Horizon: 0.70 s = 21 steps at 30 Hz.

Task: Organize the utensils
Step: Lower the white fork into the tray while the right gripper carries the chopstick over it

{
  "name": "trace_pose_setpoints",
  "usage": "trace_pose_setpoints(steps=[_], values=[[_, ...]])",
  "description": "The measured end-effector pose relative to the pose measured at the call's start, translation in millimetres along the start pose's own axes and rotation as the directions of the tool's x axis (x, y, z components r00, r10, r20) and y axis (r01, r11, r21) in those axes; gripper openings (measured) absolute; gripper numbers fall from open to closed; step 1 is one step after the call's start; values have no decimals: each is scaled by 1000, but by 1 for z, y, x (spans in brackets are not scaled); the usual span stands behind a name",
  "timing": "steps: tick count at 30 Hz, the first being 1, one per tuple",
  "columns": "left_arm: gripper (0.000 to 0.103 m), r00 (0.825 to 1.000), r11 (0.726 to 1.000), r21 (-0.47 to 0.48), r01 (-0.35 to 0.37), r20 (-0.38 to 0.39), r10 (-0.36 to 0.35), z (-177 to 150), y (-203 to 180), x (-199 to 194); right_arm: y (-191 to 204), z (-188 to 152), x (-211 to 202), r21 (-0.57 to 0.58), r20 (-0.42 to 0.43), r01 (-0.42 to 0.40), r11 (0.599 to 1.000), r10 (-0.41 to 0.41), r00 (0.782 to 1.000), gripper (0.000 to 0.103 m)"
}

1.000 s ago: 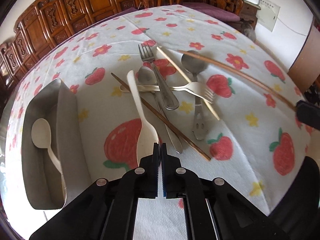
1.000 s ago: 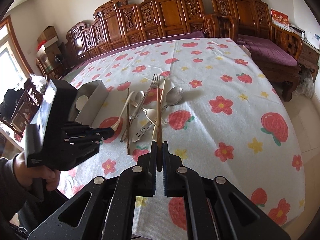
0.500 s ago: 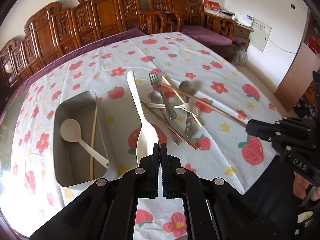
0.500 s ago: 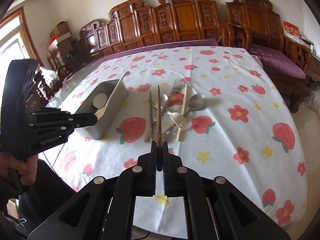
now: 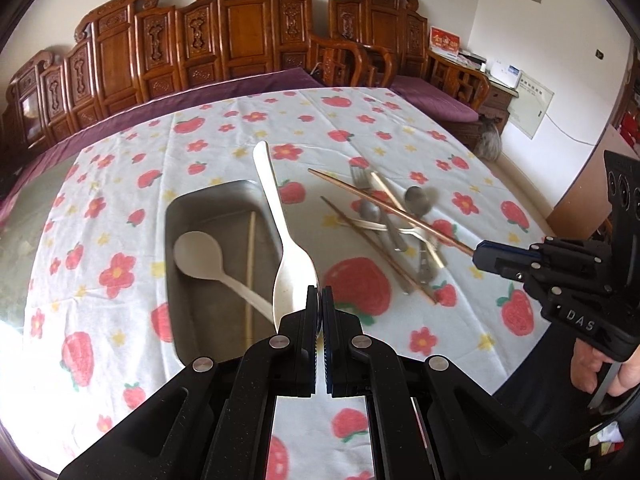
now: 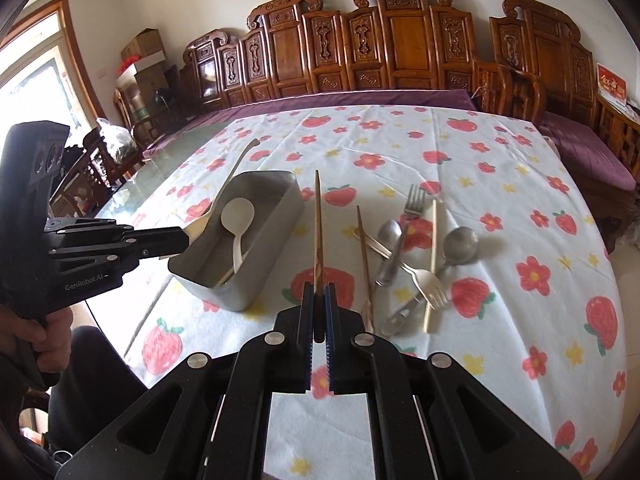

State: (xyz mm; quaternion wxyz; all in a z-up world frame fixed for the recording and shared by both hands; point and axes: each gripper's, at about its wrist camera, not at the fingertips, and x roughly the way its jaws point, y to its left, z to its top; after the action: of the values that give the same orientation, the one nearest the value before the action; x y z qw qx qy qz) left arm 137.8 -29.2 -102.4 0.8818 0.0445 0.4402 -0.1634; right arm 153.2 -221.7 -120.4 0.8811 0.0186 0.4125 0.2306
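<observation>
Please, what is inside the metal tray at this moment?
Inside the metal tray lie one white spoon and one pale chopstick. The near wall hides part of its floor in the right wrist view; the held white utensil covers a strip in the left.

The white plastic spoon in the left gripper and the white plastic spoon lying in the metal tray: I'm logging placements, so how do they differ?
The held white plastic spoon is clamped by its bowl in the left gripper, in the air, handle pointing away. The white plastic spoon lying in the metal tray rests free on the floor of the metal tray, bowl at the far end. Both are white, one-piece.
</observation>
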Motion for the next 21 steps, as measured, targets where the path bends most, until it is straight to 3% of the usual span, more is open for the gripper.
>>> trace_pose_setpoints(steps=[8, 21], values=[[1, 998, 1000, -25, -17, -65, 16, -10, 41, 23, 13, 20, 30, -14, -27, -18, 1000, 18, 999, 6], [1, 991, 999, -53, -12, -130, 5, -16, 59, 59, 33, 23, 56, -24, -65, -47, 999, 45, 997, 6]])
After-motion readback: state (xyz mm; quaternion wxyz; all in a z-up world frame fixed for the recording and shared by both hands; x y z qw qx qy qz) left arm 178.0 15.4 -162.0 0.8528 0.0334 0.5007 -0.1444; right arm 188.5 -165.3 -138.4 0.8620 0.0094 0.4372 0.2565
